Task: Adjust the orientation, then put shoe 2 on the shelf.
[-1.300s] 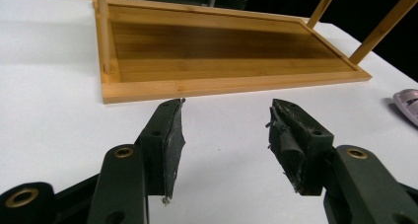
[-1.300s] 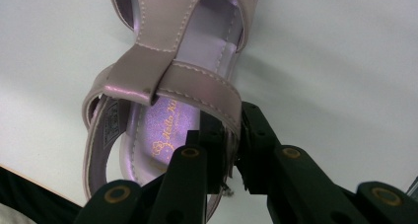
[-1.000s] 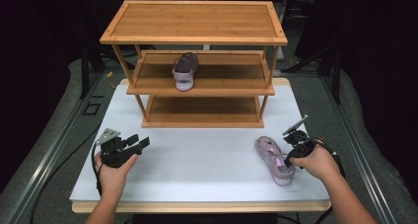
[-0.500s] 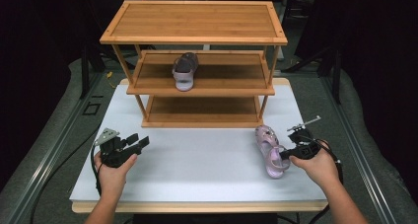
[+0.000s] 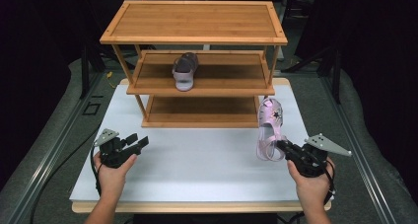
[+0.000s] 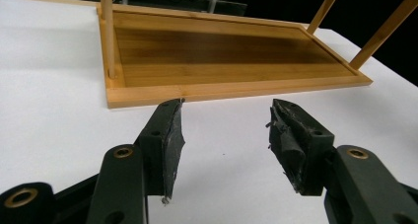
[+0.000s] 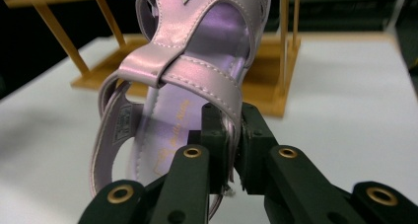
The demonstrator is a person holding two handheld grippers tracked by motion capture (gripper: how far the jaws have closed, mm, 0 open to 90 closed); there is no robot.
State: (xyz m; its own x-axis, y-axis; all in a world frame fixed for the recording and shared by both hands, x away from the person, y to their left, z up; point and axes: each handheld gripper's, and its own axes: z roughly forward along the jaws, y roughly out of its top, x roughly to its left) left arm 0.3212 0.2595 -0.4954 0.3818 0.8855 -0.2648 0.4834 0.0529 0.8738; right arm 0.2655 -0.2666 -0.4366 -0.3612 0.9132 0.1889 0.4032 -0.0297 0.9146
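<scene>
1. On the white tabletop [image 5: 207, 169], at its right side, the right hand-held gripper [image 5: 284, 147] pinches the side strap of a pink sandal [image 5: 269, 128], toe raised toward the wooden rack [image 5: 197, 61]
2. At the left, the left hand-held gripper [image 5: 137, 143] hovers with jaws spread, empty
3. A purple shoe [image 5: 184, 70] sits on the middle shelf

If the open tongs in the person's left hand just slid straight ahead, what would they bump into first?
Probably the front edge of the bottom shelf of the wooden rack. The left tongs point across bare white table towards it, with nothing between; whether they would ride over the low edge is unclear.
</scene>
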